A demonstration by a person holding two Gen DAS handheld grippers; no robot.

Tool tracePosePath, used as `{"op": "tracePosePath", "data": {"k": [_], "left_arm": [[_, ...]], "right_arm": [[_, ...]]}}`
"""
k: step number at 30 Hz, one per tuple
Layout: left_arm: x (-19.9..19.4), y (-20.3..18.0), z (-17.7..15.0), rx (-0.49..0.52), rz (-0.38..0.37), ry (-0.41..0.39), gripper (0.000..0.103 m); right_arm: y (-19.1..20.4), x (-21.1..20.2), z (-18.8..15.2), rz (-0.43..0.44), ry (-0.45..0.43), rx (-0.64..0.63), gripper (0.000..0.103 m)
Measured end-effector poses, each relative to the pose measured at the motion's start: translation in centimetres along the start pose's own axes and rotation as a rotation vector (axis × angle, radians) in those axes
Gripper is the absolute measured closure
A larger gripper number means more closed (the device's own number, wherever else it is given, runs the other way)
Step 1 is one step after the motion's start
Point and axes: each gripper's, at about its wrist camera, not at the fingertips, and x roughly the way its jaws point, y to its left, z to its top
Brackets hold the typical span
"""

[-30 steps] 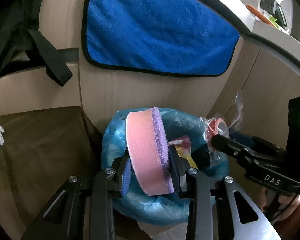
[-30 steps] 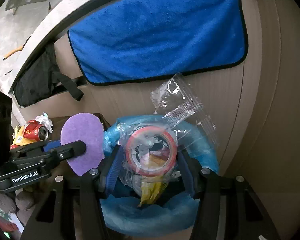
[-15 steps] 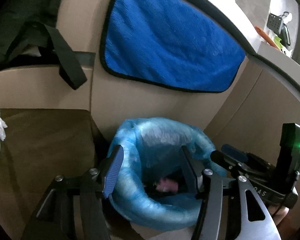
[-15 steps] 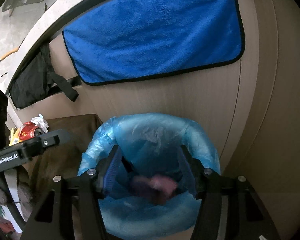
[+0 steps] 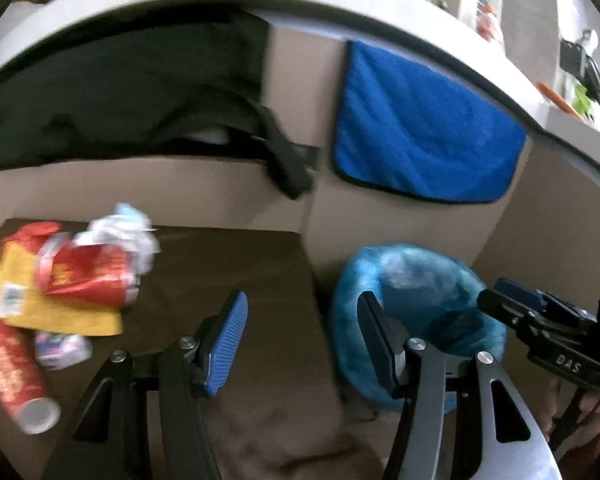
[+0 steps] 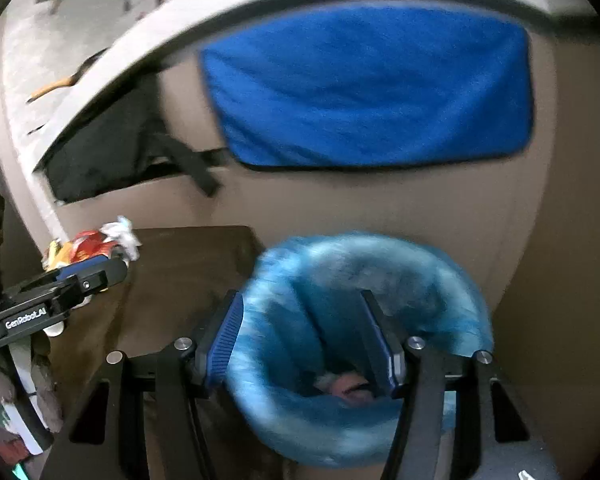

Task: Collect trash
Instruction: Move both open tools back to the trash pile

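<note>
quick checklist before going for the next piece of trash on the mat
1. Left gripper empty, jaws apart: ok.
2. Right gripper empty, jaws apart: ok.
3. Trash left to collect: ok, a red can, a tube, a yellow packet and crumpled paper lie on the brown mat.
4. Bin open and upright beside the mat: ok.
5. Room in the bin: cannot tell, only something pink shows at the bottom.
6. Sharp view of the pile: not ok, blurred.
</note>
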Motion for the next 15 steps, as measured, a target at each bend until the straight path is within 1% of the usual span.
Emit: {"op": "tracePosePath", "data": {"k": [6, 11, 15], "left_arm": [[-4.4, 6.2, -0.7, -0.076, 0.089, -0.043, 0.044], [-7.3, 12.0, -2.1, -0.169, 0.173, -0.057, 0.044], [-9.1, 15.7, -3.6, -0.217, 0.221, -0.063, 0.044]], "right_arm": [[6.8, 0.1, 0.8, 0.083, -0.013, -0.097, 0.046], [12.5, 1.0, 1.1, 0.167, 0.012, -0.166, 0.046], [16.8, 1.7, 0.6, 0.203, 0.038, -0.240, 0.046]]}}
